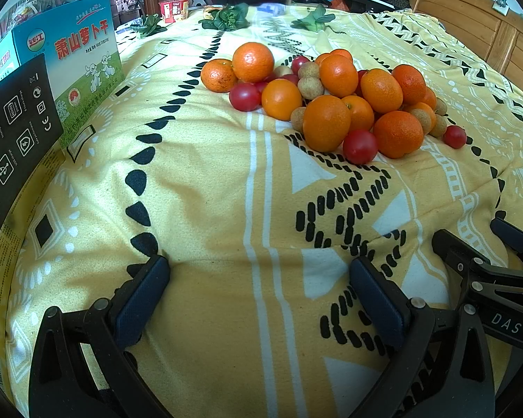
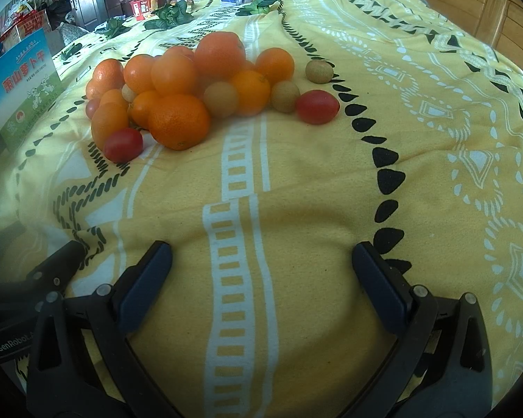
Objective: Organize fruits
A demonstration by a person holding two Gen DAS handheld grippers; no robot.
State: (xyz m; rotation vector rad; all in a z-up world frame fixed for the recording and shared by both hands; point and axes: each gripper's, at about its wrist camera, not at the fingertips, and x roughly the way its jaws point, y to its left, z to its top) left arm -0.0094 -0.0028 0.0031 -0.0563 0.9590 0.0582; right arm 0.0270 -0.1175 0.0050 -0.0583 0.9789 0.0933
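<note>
**Sorting not started: fruit pile ahead of both grippers**

Sitting low on the bed (image 1: 205, 181), both hand-held grippers are spread wide and hold nothing. Left hand-held gripper (image 1: 259, 270) and right hand-held gripper (image 2: 261, 256) lie side by side, pads down near the yellow blanket.

The pile (image 1: 327, 104) is one mixed heap: oranges, red tomatoes, small tan longans, all touching or stacked. No bins or sorted groups visible, so I'd judge nothing is organized yet.

Key relation:
- From the left gripper the pile lies ahead and to the right, well apart.
- From the right gripper it lies ahead and to the left, running across the view left to right.
- Right-side strays look nearer the right gripper: one tomato (image 2: 317, 106), touching a longan (image 2: 285, 96), plus a lone longan (image 2: 319, 70) just beyond.
- Near-edge tomato (image 1: 359, 146) sits against a big orange (image 1: 326, 123); either gripper could reach it.

Judgement: the strays are the easy first picks, with clear space around them. Oranges are round and stacked, so pulling one may roll the neighbours on the soft blanket.

Boxes (image 1: 66, 69) stand at the left edge; their role is unclear.
</note>
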